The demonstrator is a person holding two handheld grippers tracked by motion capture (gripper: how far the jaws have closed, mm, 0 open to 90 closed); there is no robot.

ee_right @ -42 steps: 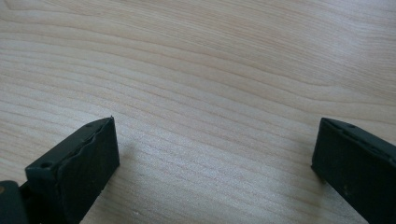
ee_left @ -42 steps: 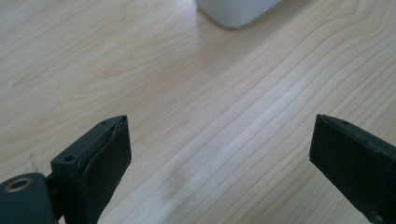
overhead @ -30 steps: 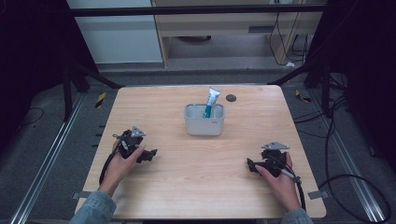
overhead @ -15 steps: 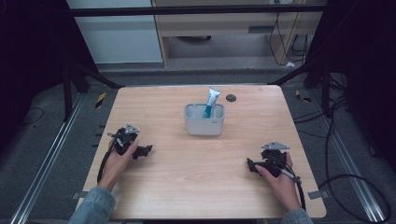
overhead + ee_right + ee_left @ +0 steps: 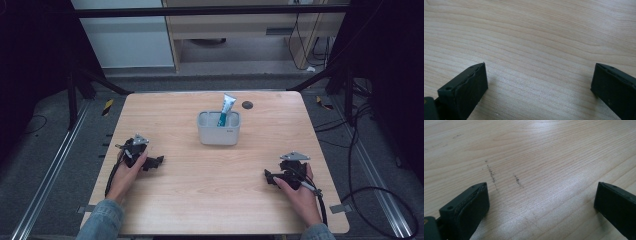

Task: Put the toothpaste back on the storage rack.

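Observation:
A grey holder (image 5: 219,135) stands at the middle of the wooden table (image 5: 190,195), with a white and teal tube (image 5: 226,109) leaning out of it. My left gripper (image 5: 159,161) rests low on the table at the left, held by a hand, its tips pointing right. In the left gripper view its jaws stand wide apart over bare wood with dark scuff marks (image 5: 517,180); the left gripper (image 5: 540,202) is open and empty. My right gripper (image 5: 268,176) lies at the right, tips pointing left. The right gripper (image 5: 539,82) is open over bare wood.
A small dark round spot (image 5: 247,105) sits on the table behind the holder. Cables (image 5: 365,195) trail on the floor at the right. Metal rails (image 5: 50,170) run along the table's left side. A cabinet (image 5: 125,35) stands beyond the far edge.
My left gripper and its hand have shifted slightly left and forward along the table. The right gripper has stayed still.

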